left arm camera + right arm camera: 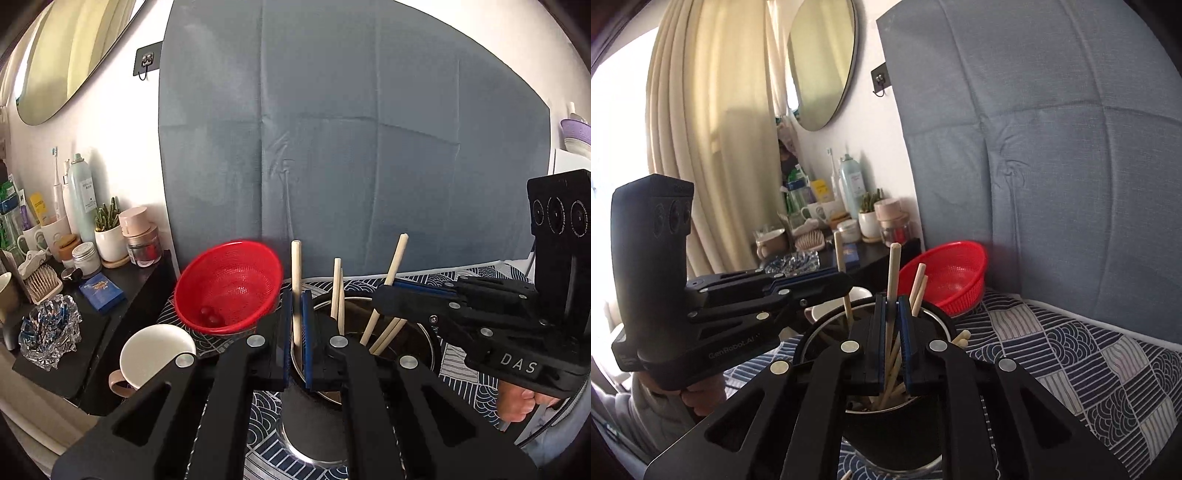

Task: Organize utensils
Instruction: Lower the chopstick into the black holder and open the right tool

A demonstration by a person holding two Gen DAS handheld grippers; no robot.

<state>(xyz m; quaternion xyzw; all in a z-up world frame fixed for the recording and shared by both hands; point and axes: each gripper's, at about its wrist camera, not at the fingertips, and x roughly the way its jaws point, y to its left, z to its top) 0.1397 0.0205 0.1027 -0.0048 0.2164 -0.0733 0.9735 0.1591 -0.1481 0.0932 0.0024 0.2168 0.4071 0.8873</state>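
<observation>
My left gripper point(296, 295) is shut on one pale wooden chopstick point(295, 266), held upright with its lower end inside the black, metal-rimmed holder cup point(310, 417). My right gripper point(894, 297) is shut on another chopstick point(894, 269), also standing in the holder cup point(938, 321). Several more chopsticks point(337, 288) lean loosely in the cup. Each view shows the other gripper from the side: the right gripper point(382, 291) at the right, the left gripper point(846, 283) at the left. Both grippers hover just over the cup's mouth.
A red mesh colander point(229, 284) with two small red fruits sits behind the cup to the left, next to a white mug point(155, 354). A black side table point(122, 295) carries jars, bottles and a glass dish point(50, 332). A patterned cloth point(1071, 350) covers the surface; grey fabric point(351, 147) hangs behind.
</observation>
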